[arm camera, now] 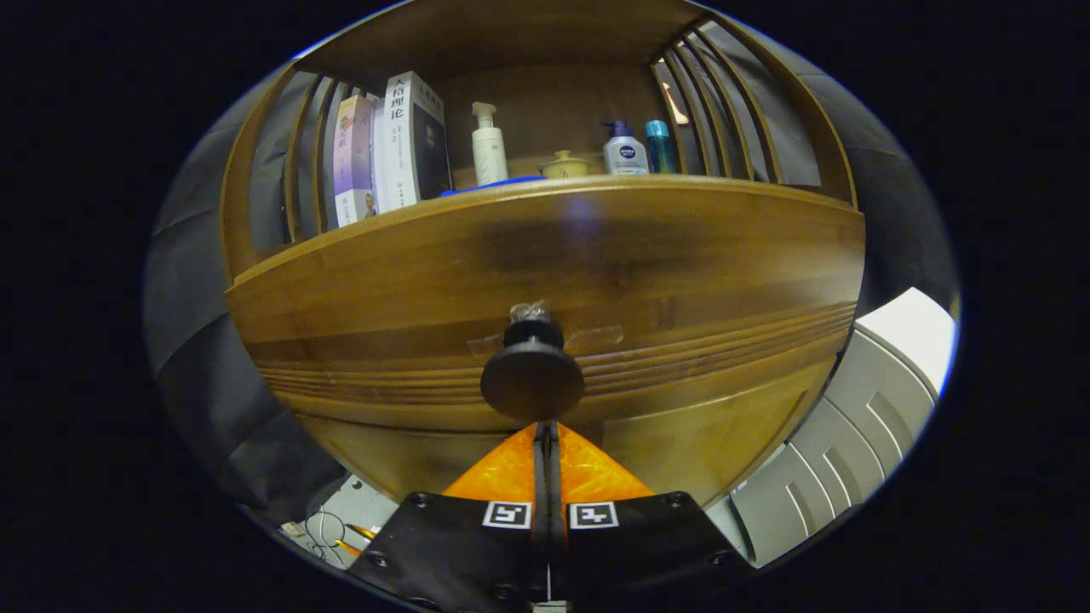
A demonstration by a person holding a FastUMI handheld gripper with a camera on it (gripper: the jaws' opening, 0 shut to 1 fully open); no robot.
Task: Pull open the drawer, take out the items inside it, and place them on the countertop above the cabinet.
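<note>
I see my gripper (545,430) with its two orange fingers (511,472) pressed together, nothing between them, tips right under the round dark knob (532,379) of the drawer (545,272); from here I can't be sure whether they touch it. The drawer front sits flush in the wooden cabinet (707,443), so it looks closed. On the bench (596,180) above stand two books (396,145), a white pump bottle (489,146), a small yellow jar (564,165), another pump bottle (625,151) and a teal bottle (659,146).
</note>
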